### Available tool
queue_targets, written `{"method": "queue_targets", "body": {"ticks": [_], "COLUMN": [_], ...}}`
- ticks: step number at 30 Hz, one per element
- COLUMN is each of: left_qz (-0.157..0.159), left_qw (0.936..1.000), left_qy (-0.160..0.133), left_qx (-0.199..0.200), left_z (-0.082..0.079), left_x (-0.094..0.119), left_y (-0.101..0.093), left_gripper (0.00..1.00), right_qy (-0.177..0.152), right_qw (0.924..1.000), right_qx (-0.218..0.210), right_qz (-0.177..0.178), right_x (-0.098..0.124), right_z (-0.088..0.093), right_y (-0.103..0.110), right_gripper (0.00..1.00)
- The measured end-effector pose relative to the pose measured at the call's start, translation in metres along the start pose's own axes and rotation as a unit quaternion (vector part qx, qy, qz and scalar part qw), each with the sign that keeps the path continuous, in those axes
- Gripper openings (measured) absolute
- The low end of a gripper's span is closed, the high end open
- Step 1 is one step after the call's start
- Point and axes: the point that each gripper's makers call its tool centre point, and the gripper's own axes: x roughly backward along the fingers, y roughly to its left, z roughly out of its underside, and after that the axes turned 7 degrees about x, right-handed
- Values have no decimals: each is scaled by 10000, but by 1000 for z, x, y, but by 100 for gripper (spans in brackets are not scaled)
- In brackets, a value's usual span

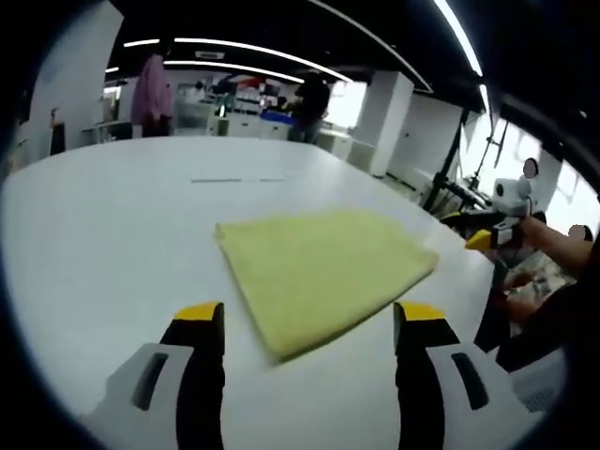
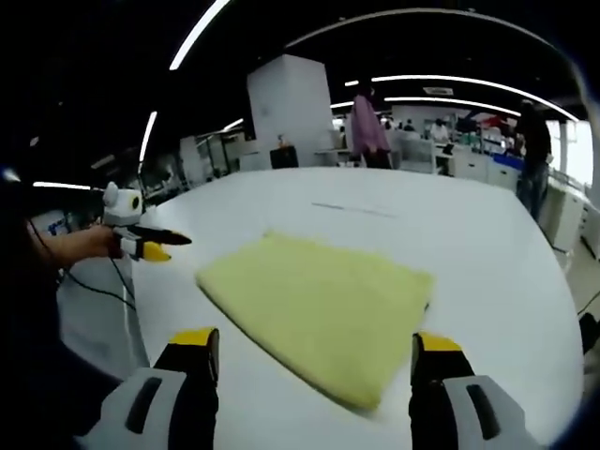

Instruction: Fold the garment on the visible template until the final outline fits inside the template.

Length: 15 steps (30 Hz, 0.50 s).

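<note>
We saw yellow garment (image 1: 323, 272) lying folded, compact, flat on white bench (image 1: 103, 244); template outline indiscernible. Both grippers' fingers (image 1: 202, 323) (image 2: 195, 349) released, empty. Task looked near done.

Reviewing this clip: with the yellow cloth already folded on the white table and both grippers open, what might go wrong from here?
1. No template outline is clear around the yellow cloth, so fit may be misjudged.
2. The left gripper and right gripper hang open near its closest corner; a careless pinch might lift one layer and undo the fold.
3. The cloth lies toward one edge of the table; dragging could push it off.
</note>
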Motion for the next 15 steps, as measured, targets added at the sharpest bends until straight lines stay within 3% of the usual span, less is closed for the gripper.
{"method": "queue_targets", "body": {"ticks": [9, 15], "left_qz": [165, 198], "left_qw": [9991, 9988], "left_qy": [-234, -354], "left_qx": [-303, -259], "left_z": [-12, -11], "left_x": [6, 8], "left_y": [-16, -21], "left_gripper": [90, 98], "right_qy": [-212, -317], "right_qw": [9997, 9993], "right_qx": [-51, -119], "right_qz": [-110, -142], "right_x": [4, 6], "right_z": [-5, -5], "right_y": [12, 18], "right_gripper": [99, 99]}}
